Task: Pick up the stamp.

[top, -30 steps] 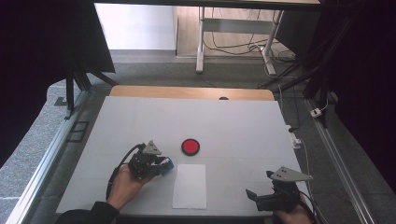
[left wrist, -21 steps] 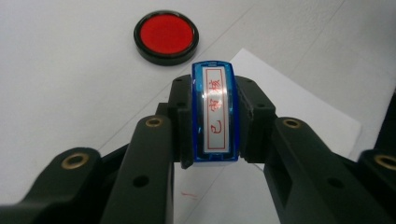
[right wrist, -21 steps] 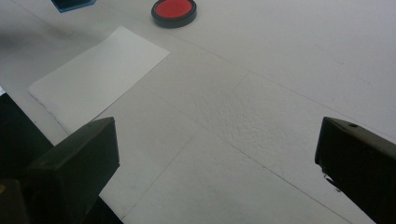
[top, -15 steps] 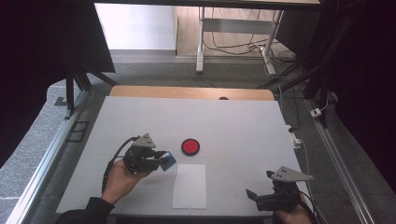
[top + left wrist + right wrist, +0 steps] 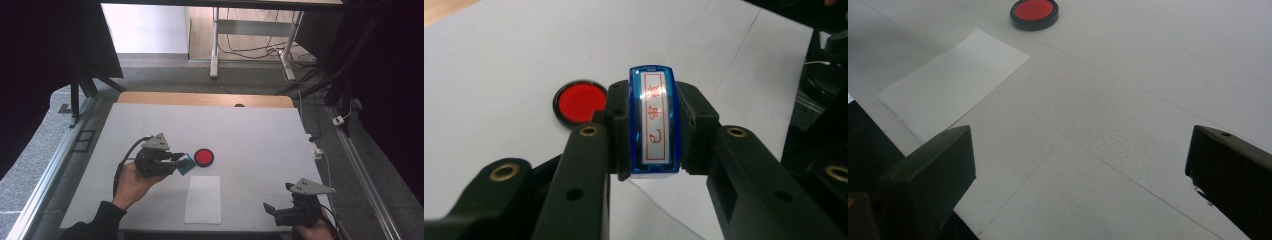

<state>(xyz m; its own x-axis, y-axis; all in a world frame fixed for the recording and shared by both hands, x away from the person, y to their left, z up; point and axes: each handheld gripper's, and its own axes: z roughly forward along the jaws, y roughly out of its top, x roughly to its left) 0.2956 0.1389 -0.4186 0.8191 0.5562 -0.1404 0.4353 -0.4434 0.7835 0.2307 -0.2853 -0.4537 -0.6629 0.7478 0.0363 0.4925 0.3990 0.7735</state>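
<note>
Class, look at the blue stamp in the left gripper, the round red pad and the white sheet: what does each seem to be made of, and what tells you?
Blue stamp: glossy, see-through blue plastic, by its glare, with a white label printed in red.
Red pad: black rim, probably plastic; the matt red centre looks like an ink pad.
White sheet: thin, flat and matt, likely paper.

From above my side, the high view looks forward and down over the whole table [image 5: 260, 135]. My left gripper view rides close behind its jaws, facing the ink pad [image 5: 580, 101]. My right gripper view looks low across the tabletop. All three share the pad and the paper [image 5: 953, 82].
</note>
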